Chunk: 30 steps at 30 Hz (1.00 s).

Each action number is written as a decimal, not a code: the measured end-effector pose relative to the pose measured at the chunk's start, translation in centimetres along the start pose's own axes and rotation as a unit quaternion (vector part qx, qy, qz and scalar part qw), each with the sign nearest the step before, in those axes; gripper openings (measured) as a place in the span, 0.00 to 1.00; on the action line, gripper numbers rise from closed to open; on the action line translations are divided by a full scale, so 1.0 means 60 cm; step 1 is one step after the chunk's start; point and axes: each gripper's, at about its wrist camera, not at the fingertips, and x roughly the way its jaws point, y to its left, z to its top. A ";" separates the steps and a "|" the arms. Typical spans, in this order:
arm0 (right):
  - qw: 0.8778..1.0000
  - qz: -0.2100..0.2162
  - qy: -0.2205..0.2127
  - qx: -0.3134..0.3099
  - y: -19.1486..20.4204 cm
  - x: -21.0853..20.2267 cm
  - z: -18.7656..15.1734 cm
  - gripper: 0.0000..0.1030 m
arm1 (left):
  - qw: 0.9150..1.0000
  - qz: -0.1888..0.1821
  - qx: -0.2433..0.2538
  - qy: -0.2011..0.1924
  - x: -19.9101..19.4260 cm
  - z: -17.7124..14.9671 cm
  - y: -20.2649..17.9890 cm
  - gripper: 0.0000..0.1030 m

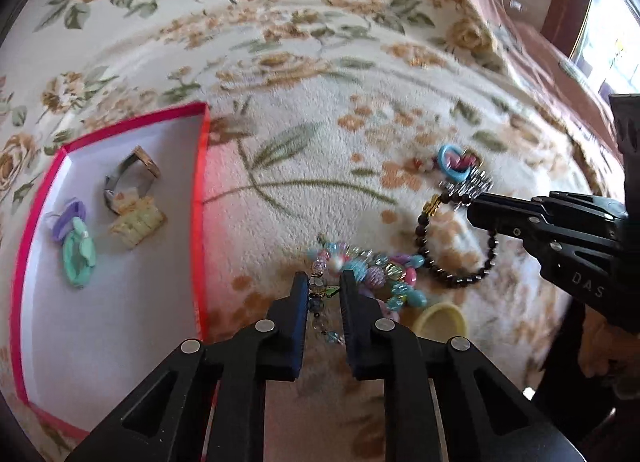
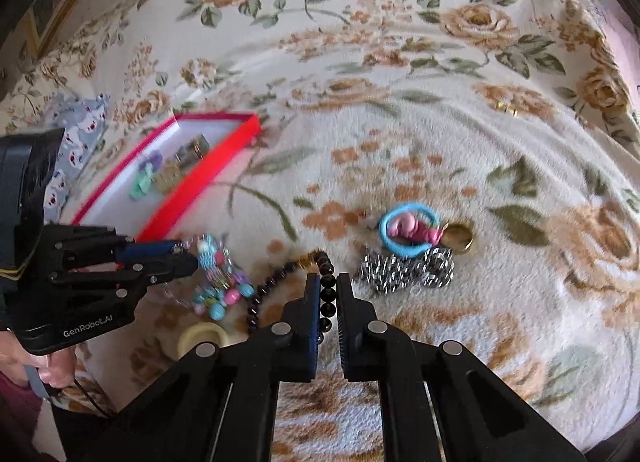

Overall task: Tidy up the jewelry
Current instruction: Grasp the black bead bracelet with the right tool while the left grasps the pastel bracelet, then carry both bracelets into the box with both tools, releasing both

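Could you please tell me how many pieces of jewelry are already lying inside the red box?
4: a purple ring and mint ring by the left wall, a metal band farther back, a pale woven piece beside it. None looks hidden.

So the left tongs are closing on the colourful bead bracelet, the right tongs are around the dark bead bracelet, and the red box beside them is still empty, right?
Not quite: the red box is not empty. The left wrist view shows a watch, a purple piece and a mint-green piece inside. The left tongs at the colourful bead bracelet and the right tongs around the dark bead bracelet are as you said.
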 end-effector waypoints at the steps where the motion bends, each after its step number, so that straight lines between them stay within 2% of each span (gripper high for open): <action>1: 1.000 0.003 -0.006 0.001 0.001 -0.008 0.004 0.07 | 1.000 -0.002 -0.003 -0.007 -0.013 -0.001 0.001 0.14; 8: 0.999 0.019 -0.041 0.002 0.016 -0.053 0.030 0.07 | 0.998 -0.017 -0.026 -0.060 -0.105 -0.006 0.012 0.14; 14: 0.998 0.028 -0.053 -0.012 0.040 -0.071 0.042 0.07 | 0.995 -0.011 -0.048 -0.090 -0.168 -0.029 0.037 0.14; 30: 0.995 0.079 -0.048 -0.046 0.130 -0.045 0.071 0.07 | 0.982 0.025 -0.143 -0.118 -0.237 -0.098 0.139 0.14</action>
